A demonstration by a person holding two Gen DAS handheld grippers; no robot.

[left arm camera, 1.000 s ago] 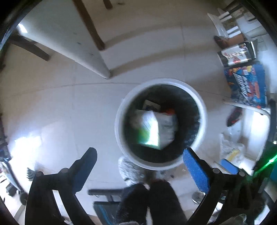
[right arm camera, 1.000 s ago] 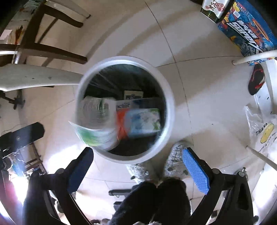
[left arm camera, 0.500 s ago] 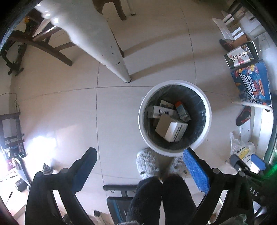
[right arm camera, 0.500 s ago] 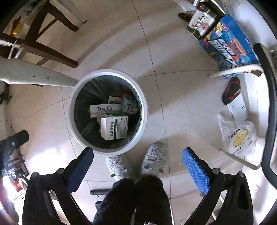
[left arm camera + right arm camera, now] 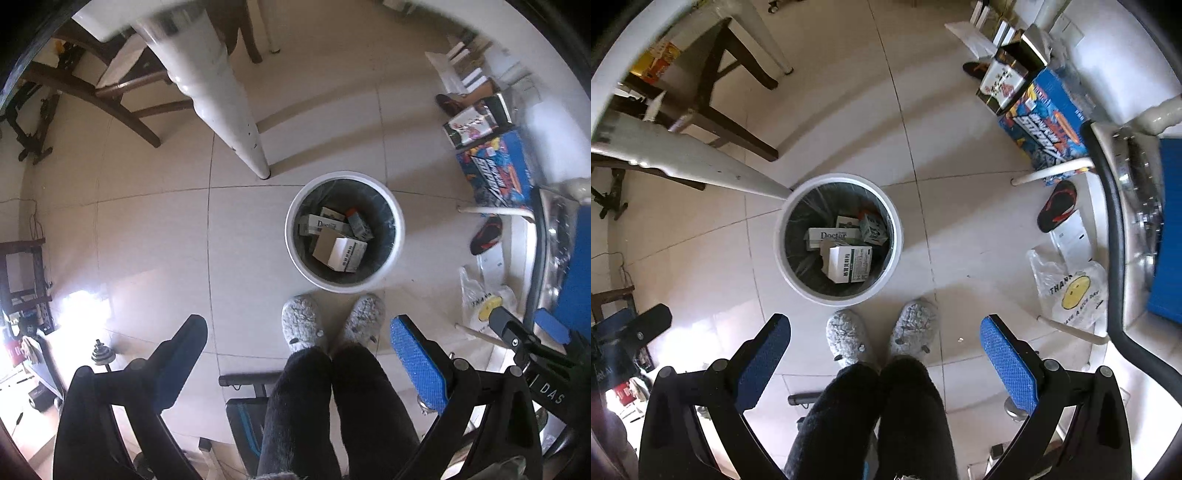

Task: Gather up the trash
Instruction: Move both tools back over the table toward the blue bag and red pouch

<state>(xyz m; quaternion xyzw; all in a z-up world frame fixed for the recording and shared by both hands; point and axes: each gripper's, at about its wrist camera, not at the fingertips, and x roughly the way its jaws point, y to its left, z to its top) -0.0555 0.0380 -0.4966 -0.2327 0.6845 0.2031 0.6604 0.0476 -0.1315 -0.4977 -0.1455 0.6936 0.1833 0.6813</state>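
Observation:
A white round trash bin [image 5: 398, 236] with a black liner stands on the tiled floor; it also shows in the right wrist view [image 5: 897, 236]. Several cardboard boxes lie inside, among them a white box [image 5: 341, 251] [image 5: 849, 264] and a long "Doctor" box [image 5: 833, 235]. My left gripper [image 5: 299, 356] is open and empty, high above the floor. My right gripper [image 5: 886, 350] is open and empty, also high above the bin.
Grey slippers [image 5: 846, 341] and dark legs stand just before the bin. A white table leg [image 5: 236, 122] and dark chair legs [image 5: 738, 129] lie beyond. A blue carton [image 5: 1045, 125], a sandal [image 5: 1056, 206] and a plastic bag [image 5: 1071, 291] are at right.
Both grippers have risen away from the bin, which looks smaller now. The boxes falling a second ago now lie still inside it.

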